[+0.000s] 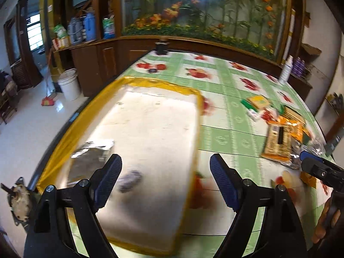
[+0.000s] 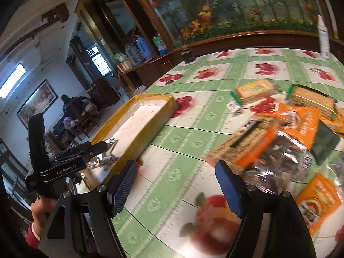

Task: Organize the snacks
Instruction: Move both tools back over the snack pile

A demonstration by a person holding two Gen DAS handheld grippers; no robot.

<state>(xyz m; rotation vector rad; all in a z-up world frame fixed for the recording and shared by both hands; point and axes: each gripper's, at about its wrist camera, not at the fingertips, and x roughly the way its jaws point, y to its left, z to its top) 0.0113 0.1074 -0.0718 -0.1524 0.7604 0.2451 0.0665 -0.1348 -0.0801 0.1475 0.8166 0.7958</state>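
Observation:
A shallow white tray with a yellow rim (image 1: 137, 83) lies on the table's left part. A silver foil packet (image 1: 90, 154) and a small wrapped candy (image 1: 131, 178) lie in it. My left gripper (image 1: 165, 182) is open and empty, hovering over the tray's near end. The tray also shows in the right wrist view (image 2: 150, 126). A pile of snacks lies to the right: an orange cracker pack (image 2: 243, 148), a clear bag of dark snacks (image 2: 277, 167), orange packets (image 2: 301, 124), and biscuit packs (image 2: 255, 90). My right gripper (image 2: 176, 189) is open and empty, just left of the pile.
The table (image 1: 225, 133) has a green cloth with fruit prints. A dark jar (image 1: 161, 47) stands at its far edge and a white bottle (image 1: 286, 71) at the far right. A wooden cabinet and a white bucket (image 1: 68, 83) stand beyond the left side.

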